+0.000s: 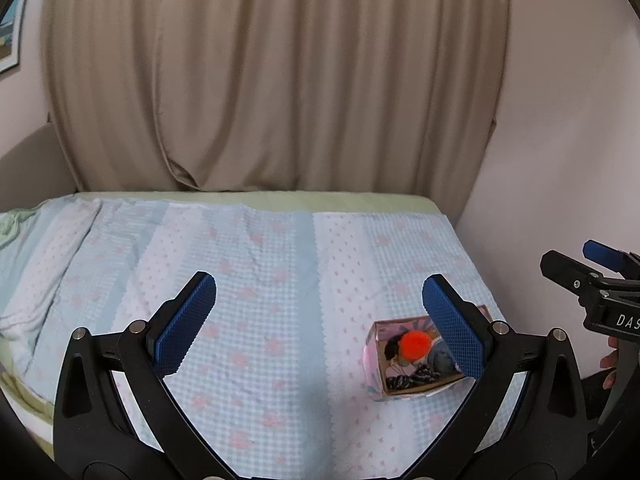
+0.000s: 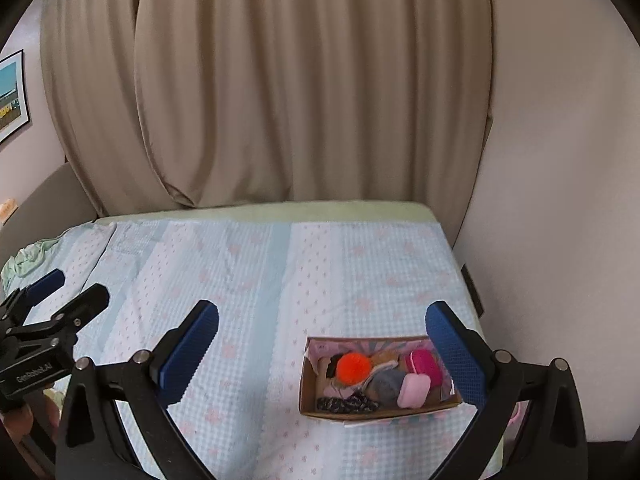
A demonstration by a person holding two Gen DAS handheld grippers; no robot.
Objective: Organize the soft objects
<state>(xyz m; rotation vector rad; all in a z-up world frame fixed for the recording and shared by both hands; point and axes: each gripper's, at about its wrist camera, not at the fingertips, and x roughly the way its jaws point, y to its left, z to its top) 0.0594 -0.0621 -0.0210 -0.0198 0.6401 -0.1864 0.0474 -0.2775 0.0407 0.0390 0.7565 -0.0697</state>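
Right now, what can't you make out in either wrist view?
- Box contents, left wrist view: the left claw's own right finger covers the box's right part; only the orange pom-pom reads clearly.
- Dark items under the pom-pom, right wrist view: too small and tangled to identify.
- Box's right end, right wrist view: behind a finger of the right claw.
- Wall picture: cut off by the frame edge.

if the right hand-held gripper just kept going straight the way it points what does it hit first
Probably the bedspread: the open right hand-held gripper points at bare quilt. The box lies low and right of that line, near its right finger. Depth is uncertain.
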